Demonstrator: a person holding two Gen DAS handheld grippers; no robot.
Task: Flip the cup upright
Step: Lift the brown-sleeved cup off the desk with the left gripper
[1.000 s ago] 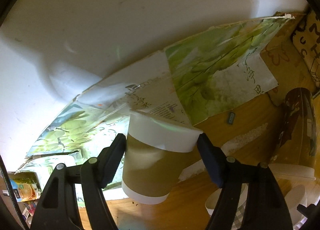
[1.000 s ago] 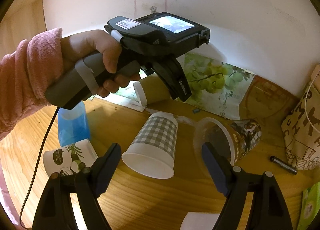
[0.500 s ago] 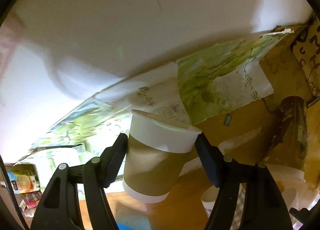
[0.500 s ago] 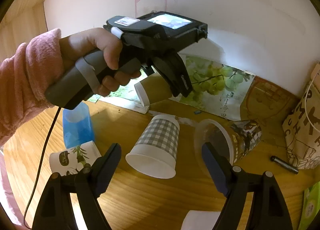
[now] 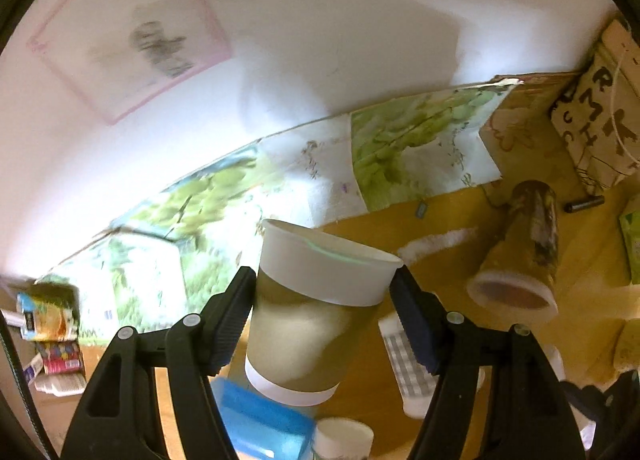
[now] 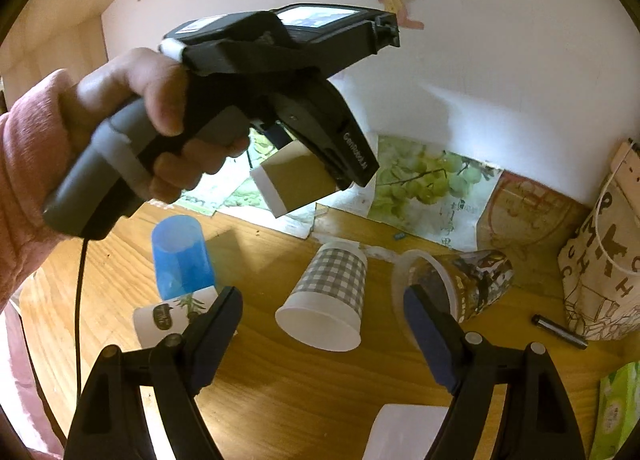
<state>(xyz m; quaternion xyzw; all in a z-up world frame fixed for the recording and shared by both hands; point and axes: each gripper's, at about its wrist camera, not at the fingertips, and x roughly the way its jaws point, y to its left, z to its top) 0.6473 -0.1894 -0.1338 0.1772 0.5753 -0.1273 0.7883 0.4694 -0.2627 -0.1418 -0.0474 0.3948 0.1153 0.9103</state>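
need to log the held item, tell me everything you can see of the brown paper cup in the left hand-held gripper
The brown paper cup looks like thin paper, with a kraft-brown body and white bands at the rim and the base. The left hand-held gripper holds it in the air above the wooden table, one finger pad pressed against each side below the rim band. In the left wrist view its mouth points up, slightly tilted; in the right wrist view it lies tilted with the base toward the camera. Only the pads touch it. The inside is hidden.

Paper cup [image 5: 316, 312]: brown body, white band at rim and base. Off the table, clamped at both sides below the rim. In the left wrist view rim is uppermost, tilted; contents can't be seen.
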